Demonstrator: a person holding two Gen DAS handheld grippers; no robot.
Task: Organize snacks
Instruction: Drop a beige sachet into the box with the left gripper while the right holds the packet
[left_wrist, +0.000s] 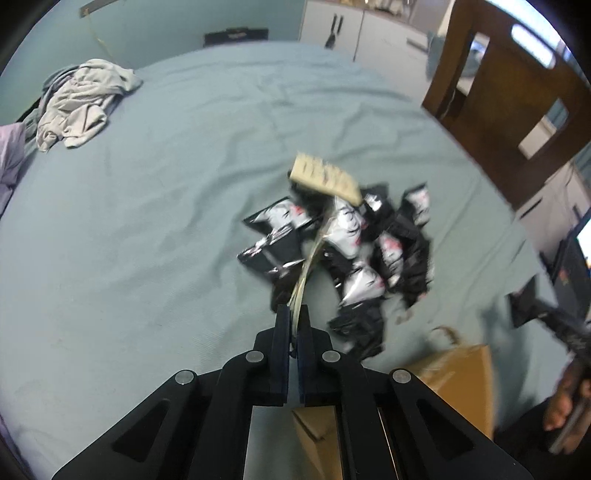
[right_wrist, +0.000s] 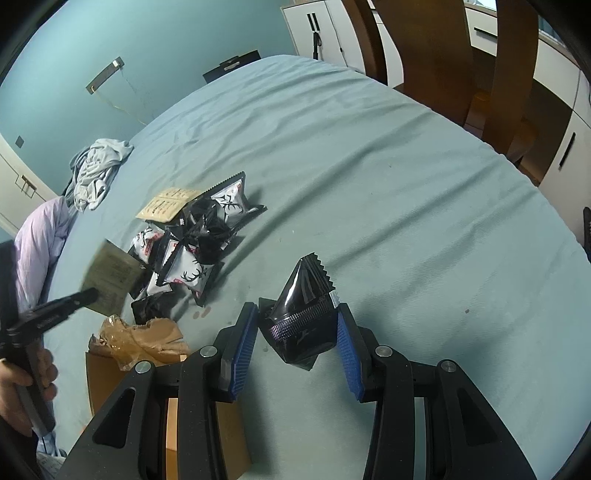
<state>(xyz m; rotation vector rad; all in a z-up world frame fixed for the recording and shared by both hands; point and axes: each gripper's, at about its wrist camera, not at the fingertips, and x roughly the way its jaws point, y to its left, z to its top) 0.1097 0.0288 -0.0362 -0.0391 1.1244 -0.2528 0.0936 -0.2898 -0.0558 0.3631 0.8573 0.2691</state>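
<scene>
A pile of black-and-white snack packets (left_wrist: 343, 251) (right_wrist: 192, 251) lies on the blue bedsheet (left_wrist: 147, 240). My left gripper (left_wrist: 294, 314) is shut on a flat tan packet (left_wrist: 325, 179), seen edge-on, and holds it above the pile; it also shows in the right wrist view (right_wrist: 110, 280). A second tan packet (right_wrist: 166, 206) lies at the pile's far side. My right gripper (right_wrist: 297, 328) is open, with a black foil packet (right_wrist: 303, 317) between its blue pads (right_wrist: 243, 343), touching the right one.
An open cardboard box (left_wrist: 458, 384) (right_wrist: 122, 369) with crumpled brown paper (right_wrist: 147, 339) sits at the bed's near edge. Crumpled grey clothes (left_wrist: 81, 103) (right_wrist: 96, 170) lie at the far left. Wooden furniture (left_wrist: 509, 85) stands beyond the bed's right side.
</scene>
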